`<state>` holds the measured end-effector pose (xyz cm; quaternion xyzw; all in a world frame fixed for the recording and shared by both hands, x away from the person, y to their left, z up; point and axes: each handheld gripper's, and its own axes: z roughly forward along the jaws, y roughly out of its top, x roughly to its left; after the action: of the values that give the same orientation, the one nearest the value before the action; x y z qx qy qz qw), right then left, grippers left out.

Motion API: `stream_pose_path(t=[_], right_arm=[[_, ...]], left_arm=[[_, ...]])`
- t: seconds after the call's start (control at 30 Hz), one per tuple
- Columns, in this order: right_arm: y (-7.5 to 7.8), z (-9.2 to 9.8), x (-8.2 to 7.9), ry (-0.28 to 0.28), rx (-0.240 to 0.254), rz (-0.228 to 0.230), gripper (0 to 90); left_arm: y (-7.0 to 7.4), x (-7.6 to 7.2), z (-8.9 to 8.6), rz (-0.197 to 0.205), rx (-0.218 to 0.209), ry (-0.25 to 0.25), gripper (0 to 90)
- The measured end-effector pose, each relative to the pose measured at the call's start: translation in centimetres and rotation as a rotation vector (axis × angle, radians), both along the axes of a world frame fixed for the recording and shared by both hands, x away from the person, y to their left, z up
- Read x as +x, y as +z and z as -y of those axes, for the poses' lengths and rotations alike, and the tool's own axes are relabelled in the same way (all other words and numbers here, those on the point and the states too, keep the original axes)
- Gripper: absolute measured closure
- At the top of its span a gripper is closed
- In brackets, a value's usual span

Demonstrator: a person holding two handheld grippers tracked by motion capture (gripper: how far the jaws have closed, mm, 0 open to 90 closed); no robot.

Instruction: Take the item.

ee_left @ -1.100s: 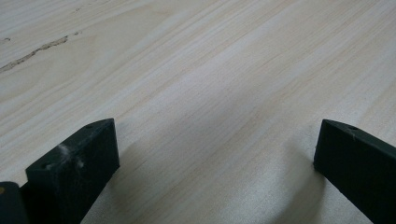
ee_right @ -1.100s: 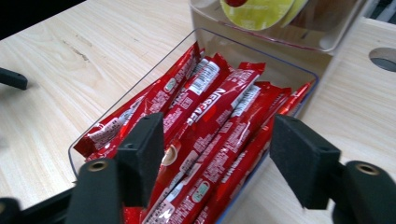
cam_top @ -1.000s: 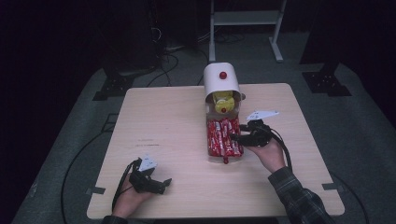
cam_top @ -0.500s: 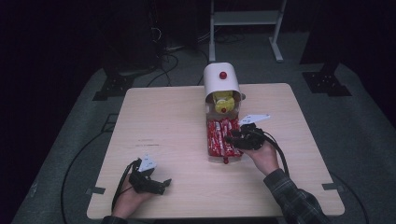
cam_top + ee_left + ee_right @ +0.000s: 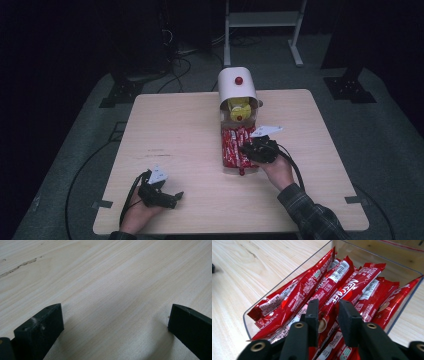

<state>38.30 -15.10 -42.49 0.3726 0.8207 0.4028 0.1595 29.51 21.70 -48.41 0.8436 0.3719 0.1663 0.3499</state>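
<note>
While the left gripper (image 5: 172, 196) rests near the table's (image 5: 180, 130) front left corner, jaws wide apart over bare wood, the right gripper (image 5: 328, 311) has come forward and down into the clear tray (image 5: 249, 326) of red coffee sticks (image 5: 352, 287), which sits right of the table's middle, toward the far edge. Its jaws have just been closing and now stand narrow, one stick (image 5: 329, 310) running up between them. Whether the pads already pinch it I cannot tell. By my guess, a stick is about to be lifted out. A white dispenser (image 5: 237, 85) stands just behind the tray.
</note>
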Motion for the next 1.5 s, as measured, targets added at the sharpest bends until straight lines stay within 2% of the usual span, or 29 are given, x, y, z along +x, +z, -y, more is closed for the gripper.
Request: stream_pose_path(t=[0.17,0.3,0.57,1.0,1.5], right_arm=[[0.0,0.1,0.0,-0.008,0.003,-0.001,82.6],[0.0,0.3,0.0,-0.011,0.013,-0.005,86.3],[0.5,0.8,-0.2,-0.003,0.052,-0.002,87.2],[1.7,1.8,-1.0,0.014,0.068,0.026,87.4],[2.5,3.3,-1.5,0.015,0.087,0.037,87.3]], left_arm=[[0.0,0.0,0.0,0.000,0.000,0.000,0.0],[0.0,0.0,0.0,0.000,0.000,0.000,0.0],[0.0,0.0,0.0,0.000,0.000,0.000,0.0],[0.0,0.0,0.0,0.000,-0.001,-0.001,0.0],[0.0,0.0,0.0,-0.002,-0.004,0.001,0.0]])
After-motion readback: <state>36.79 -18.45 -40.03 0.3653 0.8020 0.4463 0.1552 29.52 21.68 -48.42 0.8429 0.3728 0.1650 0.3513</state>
